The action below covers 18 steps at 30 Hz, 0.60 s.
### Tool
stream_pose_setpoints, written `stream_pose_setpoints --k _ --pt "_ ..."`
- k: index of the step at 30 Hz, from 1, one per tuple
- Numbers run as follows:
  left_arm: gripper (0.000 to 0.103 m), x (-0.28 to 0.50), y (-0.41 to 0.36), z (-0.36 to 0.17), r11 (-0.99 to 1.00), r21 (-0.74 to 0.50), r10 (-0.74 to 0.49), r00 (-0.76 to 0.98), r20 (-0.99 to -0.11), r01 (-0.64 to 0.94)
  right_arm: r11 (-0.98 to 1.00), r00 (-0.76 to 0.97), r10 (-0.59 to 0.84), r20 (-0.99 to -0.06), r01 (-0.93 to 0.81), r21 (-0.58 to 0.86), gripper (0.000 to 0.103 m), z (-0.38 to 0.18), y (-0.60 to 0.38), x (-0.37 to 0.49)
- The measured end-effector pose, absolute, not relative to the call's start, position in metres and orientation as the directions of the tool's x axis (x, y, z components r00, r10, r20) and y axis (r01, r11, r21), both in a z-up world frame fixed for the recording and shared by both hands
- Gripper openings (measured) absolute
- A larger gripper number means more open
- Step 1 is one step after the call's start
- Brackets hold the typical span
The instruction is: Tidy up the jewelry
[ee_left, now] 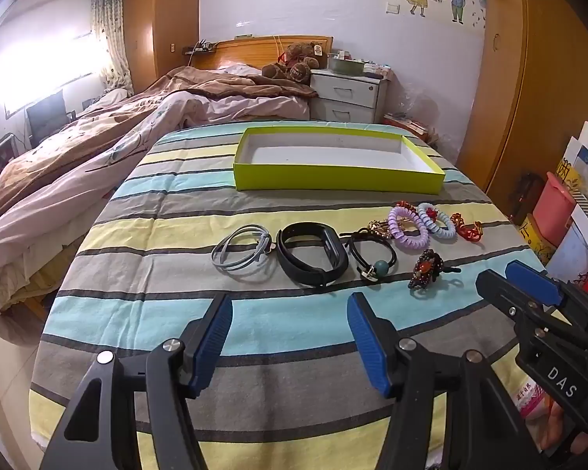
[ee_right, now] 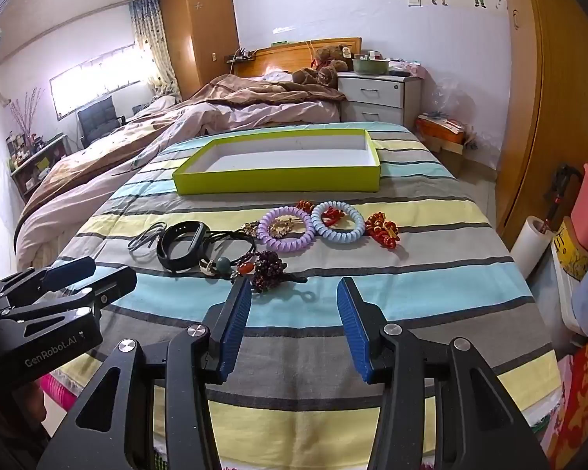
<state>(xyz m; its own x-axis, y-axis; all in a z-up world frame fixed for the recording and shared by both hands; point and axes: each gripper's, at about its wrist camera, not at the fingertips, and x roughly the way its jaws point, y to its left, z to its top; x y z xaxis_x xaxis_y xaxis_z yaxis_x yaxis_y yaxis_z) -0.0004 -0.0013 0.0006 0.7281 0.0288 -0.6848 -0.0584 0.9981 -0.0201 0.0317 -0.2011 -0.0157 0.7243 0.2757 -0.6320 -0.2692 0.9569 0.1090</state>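
Jewelry is lying before the empty lime-green cardboard tray (ee_right: 278, 186), so the gaping, empty right hand-held gripper (ee_right: 294, 323) is best straddling the dark beaded cluster (ee_right: 269, 268) squarely.

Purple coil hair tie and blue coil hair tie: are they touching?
Cannot tell. In the right wrist view the purple coil hair tie and blue coil hair tie meet edge to edge; neither contact nor a gap shows plainly.
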Motion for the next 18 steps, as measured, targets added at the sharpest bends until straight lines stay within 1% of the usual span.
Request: stream_pose_setpoints --k 18 --pt "0.061 -0.0048 -0.0030 0.0056 0.998 -0.019 0.035 0.726 -0.687 -0.067 0.956 0.740 0.279 -0.612 -0.276 0.102 0.047 -0.0085 -0.2008 0.0282"
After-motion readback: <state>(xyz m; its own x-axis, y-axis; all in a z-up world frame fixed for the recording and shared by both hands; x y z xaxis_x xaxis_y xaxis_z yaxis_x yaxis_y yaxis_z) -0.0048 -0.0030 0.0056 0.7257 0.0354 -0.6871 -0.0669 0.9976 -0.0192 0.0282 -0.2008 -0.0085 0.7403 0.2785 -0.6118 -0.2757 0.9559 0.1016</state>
